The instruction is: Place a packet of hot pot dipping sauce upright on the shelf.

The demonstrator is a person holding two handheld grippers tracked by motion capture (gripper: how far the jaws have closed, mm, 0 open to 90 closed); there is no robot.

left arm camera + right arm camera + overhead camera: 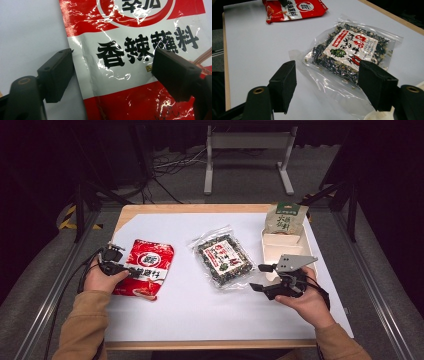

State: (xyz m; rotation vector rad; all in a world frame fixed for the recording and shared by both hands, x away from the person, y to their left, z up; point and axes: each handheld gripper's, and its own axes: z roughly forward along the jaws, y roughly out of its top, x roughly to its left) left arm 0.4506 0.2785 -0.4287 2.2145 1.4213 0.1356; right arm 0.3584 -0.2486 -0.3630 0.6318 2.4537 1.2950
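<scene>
High view, white table (200,315), grey floor (45,265)

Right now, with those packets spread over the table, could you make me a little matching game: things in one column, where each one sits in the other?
Things:
1. red and white sachet
2. clear bag of dark dried bits
3. green-topped pouch
4. white tray

Places:
A. middle of the white sheet
B. far right, leaning at the tray's far end
C. left side, under the open left gripper
D. right side, just beyond the right gripper

Pairs: 1-C, 2-A, 3-B, 4-D
</scene>
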